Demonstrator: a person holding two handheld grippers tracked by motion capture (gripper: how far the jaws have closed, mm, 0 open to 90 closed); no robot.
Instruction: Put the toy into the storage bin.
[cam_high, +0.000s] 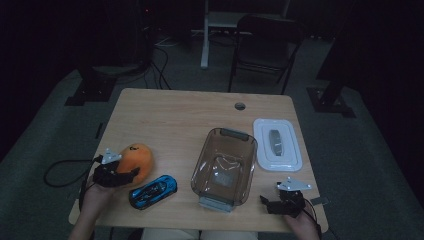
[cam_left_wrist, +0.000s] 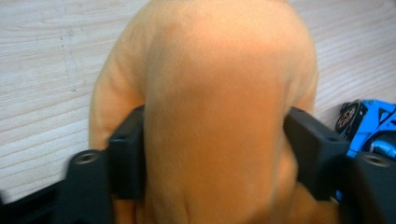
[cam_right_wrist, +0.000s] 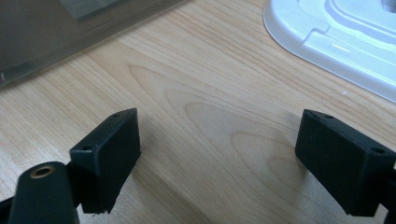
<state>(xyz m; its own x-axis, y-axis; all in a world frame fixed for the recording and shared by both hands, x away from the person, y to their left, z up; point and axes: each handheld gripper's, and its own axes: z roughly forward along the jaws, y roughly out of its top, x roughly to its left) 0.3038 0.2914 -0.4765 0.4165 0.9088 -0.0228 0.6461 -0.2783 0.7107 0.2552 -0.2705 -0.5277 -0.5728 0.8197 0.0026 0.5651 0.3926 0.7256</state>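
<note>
Item: orange plush toy (cam_high: 136, 160), lying on the desk (cam_high: 170, 115) well to the left of the clear plastic container (cam_high: 224, 167), the landmark for this entry.

Left gripper (cam_high: 116, 176): its jaws are pressing into the toy's two flanks, and in the left gripper view the soft body (cam_left_wrist: 215, 112) is bulging between and above them. Judgement: the hold is sitting at mid-body, probably so the soft filling is giving under the jaws and not slipping out; a lift looks likely but is not yet begun.

Blue toy car (cam_high: 153, 191): resting on the desk between toy and container, just beside the toy's near end, close enough that a low sideways move could be knocking it.

Container: sitting open and empty, its long side running away from the person, presumably waiting to receive things. White lid (cam_high: 277, 145): lying flat just right of the container, apparently set aside to keep the mouth free.

Right gripper (cam_high: 284, 201): hovering or resting near the container's front right corner, jaws spread wide over bare wood (cam_right_wrist: 219, 116) and holding nothing; judged to be standing by.

Surface: pale wood-grain top with a round cable hole (cam_high: 240, 106) beyond the container.

Room: dim; grey carpet, a folding chair (cam_high: 265, 45) and cables lying beyond the desk.
</note>
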